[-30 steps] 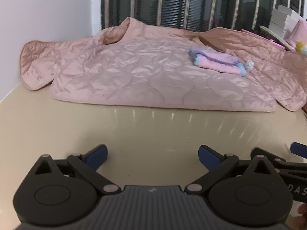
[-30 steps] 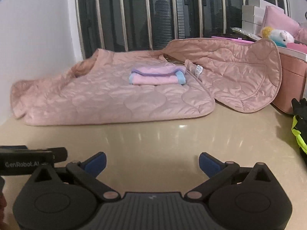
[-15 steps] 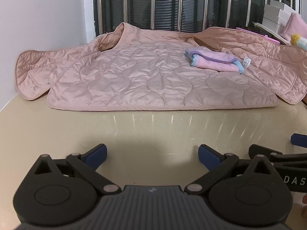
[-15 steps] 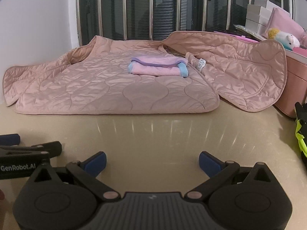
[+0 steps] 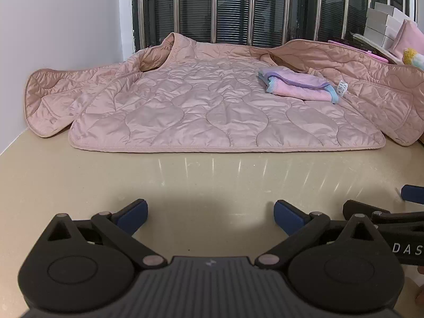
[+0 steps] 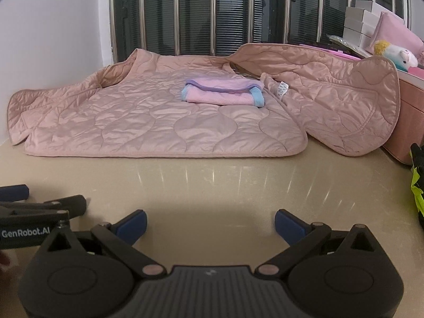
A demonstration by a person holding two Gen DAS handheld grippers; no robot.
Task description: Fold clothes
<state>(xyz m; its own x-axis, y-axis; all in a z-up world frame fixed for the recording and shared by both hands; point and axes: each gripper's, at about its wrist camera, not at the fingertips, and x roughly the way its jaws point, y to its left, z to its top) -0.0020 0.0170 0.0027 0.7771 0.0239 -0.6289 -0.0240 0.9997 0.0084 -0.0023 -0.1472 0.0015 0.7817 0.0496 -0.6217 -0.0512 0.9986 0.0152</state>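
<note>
A pink quilted jacket (image 5: 201,106) (image 6: 164,122) lies spread flat on the beige table (image 5: 212,175), lining up, collar toward the window. Its right front panel (image 6: 339,98) drapes up against a pink box. On the jacket rests a small folded pink cloth with blue and purple trim (image 5: 299,86) (image 6: 225,92). My left gripper (image 5: 210,216) hovers open over bare table, short of the jacket's hem. My right gripper (image 6: 210,222) is open too, beside the left and equally short of the hem. Neither holds anything.
A white wall (image 5: 58,26) bounds the left; a barred window (image 5: 238,8) runs along the back. A pink box (image 6: 408,111), white boxes (image 6: 363,23), a plush toy (image 6: 397,55) and a yellow-black item (image 6: 417,185) crowd the right edge.
Both grippers have drawn closer to the jacket and levelled out, so it looks larger and more centred. Both stayed open. The clothes have not moved.
</note>
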